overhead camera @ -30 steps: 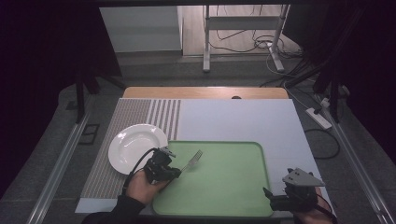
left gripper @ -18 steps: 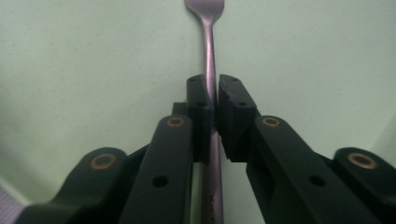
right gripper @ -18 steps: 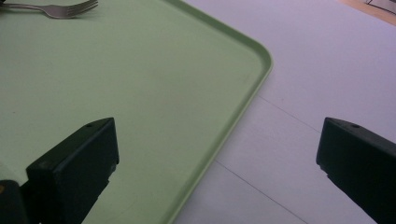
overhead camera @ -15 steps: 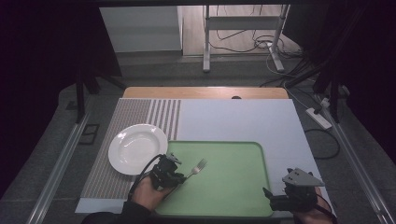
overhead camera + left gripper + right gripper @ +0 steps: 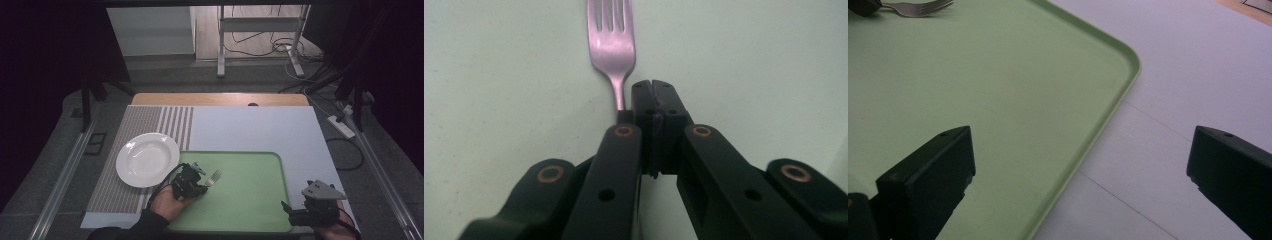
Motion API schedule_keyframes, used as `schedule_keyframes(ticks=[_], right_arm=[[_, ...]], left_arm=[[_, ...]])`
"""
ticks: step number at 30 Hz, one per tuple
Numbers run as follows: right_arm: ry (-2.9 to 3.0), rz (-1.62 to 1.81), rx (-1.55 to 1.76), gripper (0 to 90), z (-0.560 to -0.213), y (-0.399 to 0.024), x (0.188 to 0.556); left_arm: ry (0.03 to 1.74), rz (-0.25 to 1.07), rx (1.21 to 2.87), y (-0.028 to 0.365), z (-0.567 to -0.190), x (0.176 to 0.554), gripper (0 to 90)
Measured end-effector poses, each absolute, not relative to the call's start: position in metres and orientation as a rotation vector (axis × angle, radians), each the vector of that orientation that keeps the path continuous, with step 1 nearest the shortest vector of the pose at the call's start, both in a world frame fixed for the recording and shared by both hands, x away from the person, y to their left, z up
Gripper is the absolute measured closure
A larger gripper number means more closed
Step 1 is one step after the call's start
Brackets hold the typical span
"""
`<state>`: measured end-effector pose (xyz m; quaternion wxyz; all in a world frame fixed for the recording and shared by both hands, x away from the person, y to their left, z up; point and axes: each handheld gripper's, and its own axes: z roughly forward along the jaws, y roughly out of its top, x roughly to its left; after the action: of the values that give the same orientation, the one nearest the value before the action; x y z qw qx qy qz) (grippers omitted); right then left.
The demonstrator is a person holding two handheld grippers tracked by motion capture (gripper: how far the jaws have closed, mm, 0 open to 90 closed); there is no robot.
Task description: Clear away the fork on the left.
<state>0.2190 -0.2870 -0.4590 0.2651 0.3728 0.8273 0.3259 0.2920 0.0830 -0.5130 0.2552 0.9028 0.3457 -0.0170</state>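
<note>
- The left gripper (image 5: 196, 181) sits over the green tray (image 5: 260, 205) near its left edge; its jaws have just been closing and now meet tip to tip.
- The fork (image 5: 611, 47) lies on the tray just beside those closed tips, its handle running under the left jaw.
- The right gripper (image 5: 300, 212) hovers at the tray's front right corner, jaws wide with nothing between them.
- A white plate (image 5: 147, 159) rests on the surface left of the tray.

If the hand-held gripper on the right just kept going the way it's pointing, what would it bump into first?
Probably the green tray's raised rim: the right hand-held gripper, jaws wide apart, straddles that edge, with white table beyond. Depth is hard to judge.
</note>
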Motion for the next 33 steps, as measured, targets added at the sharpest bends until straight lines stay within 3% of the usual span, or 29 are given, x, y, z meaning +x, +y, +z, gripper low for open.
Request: schedule_keyframes(ticks=[11,33], right_arm=[[2.238,0.876,1.008,0.0,-0.459,-0.287,0.219],[2.243,0.872,1.01,0.0,-0.459,-0.286,0.22]], left_arm=[[1.003,0.013,2.45,0.107,-0.513,0.301,89.4],[1.108,0.007,2.41,0.141,-0.514,0.31,88.3]])
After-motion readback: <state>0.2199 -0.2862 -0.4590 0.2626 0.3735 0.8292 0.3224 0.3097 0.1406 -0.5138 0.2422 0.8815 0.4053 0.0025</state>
